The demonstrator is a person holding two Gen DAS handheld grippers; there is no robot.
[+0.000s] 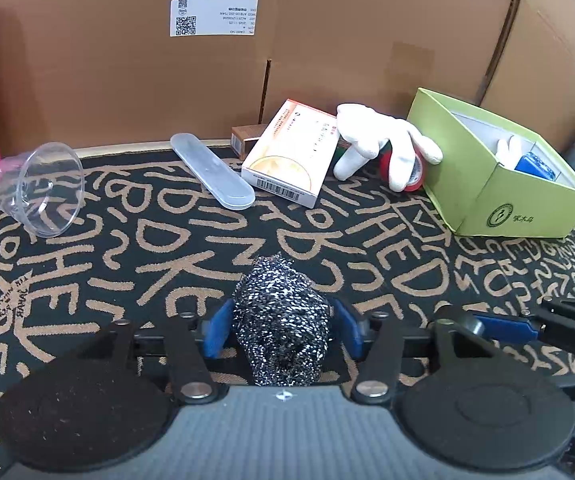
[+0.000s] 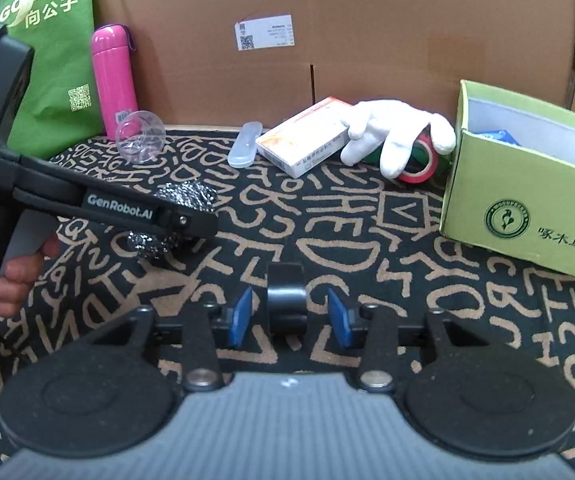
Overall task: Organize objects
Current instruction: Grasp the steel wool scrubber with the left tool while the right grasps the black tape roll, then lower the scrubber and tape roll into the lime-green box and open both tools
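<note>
Steel wool, a dark tangle flecked with silver glints, bulges between the blue pads of the left tongs [image 1: 283,330], which are clamped on this scouring ball [image 1: 283,320] just above the lettered black-and-tan table cloth [image 1: 135,264]. The right tongs [image 2: 290,318] stand parted around a small black cylinder [image 2: 286,300], pads apart from it. Farther back lie a clear plastic cup [image 1: 37,190], a translucent case [image 1: 212,170], a white carton [image 1: 291,158], a white glove [image 1: 383,142] over red tape [image 1: 413,172], and a green box [image 1: 499,168].
</note>
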